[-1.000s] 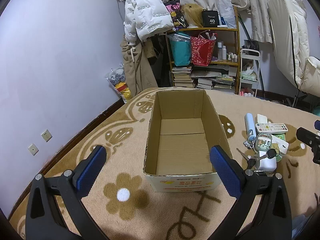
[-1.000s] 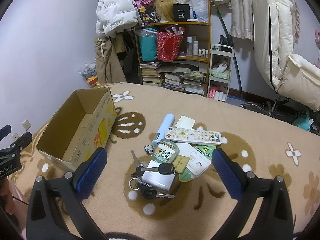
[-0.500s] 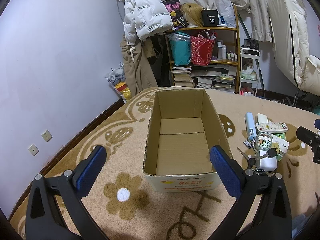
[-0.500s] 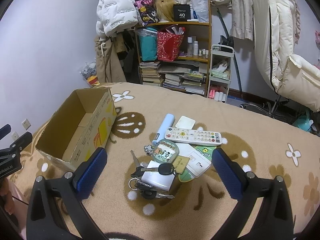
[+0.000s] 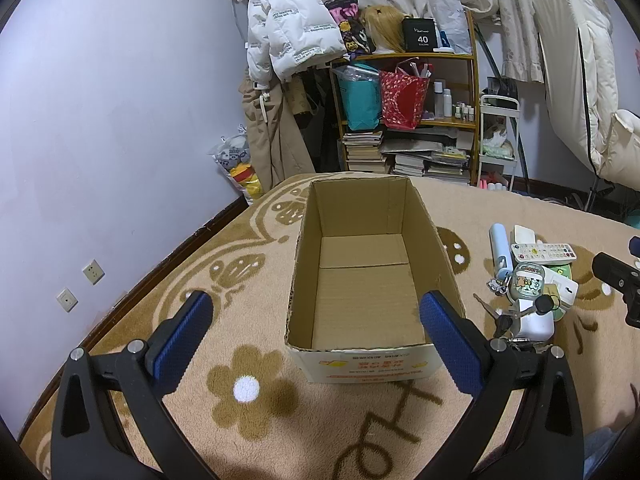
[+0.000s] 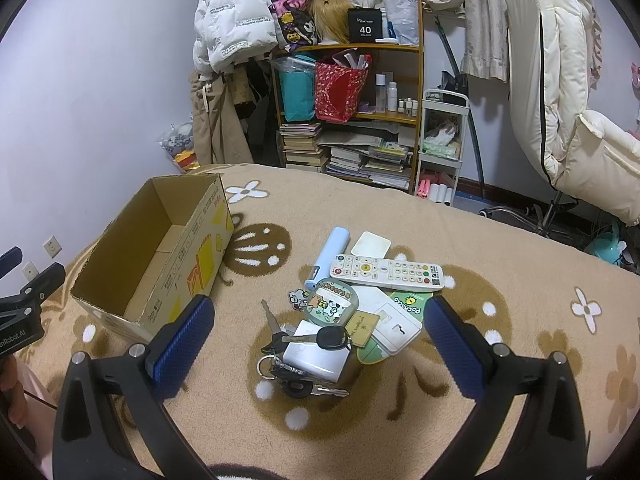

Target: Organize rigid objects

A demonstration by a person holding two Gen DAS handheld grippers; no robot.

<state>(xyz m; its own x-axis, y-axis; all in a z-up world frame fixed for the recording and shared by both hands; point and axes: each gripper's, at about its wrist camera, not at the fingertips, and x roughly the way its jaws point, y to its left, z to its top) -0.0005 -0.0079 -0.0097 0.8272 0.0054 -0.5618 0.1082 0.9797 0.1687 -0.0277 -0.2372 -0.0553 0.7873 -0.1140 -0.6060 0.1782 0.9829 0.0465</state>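
Left gripper [image 5: 316, 312] jaws wide apart, holding nothing, cardboard box [image 5: 360, 280] frame centre between fingers, right gripper [image 6: 318, 318] spread apart too, clutter pile centre frame, remote [image 6: 386, 272], keys [image 6: 296, 364], box upper left.

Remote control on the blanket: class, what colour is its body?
White, with coloured buttons; the remote control shows best in the right wrist view.

Left gripper [image 5: 316, 316] spread wide, blue pads [image 5: 182, 338] well apart, nothing between them. Right gripper [image 6: 318, 320] same deal: jaws gaping, empty, angled downward. Bit of a hand [image 6: 10, 380] peeking in at the right-wrist view's left edge.
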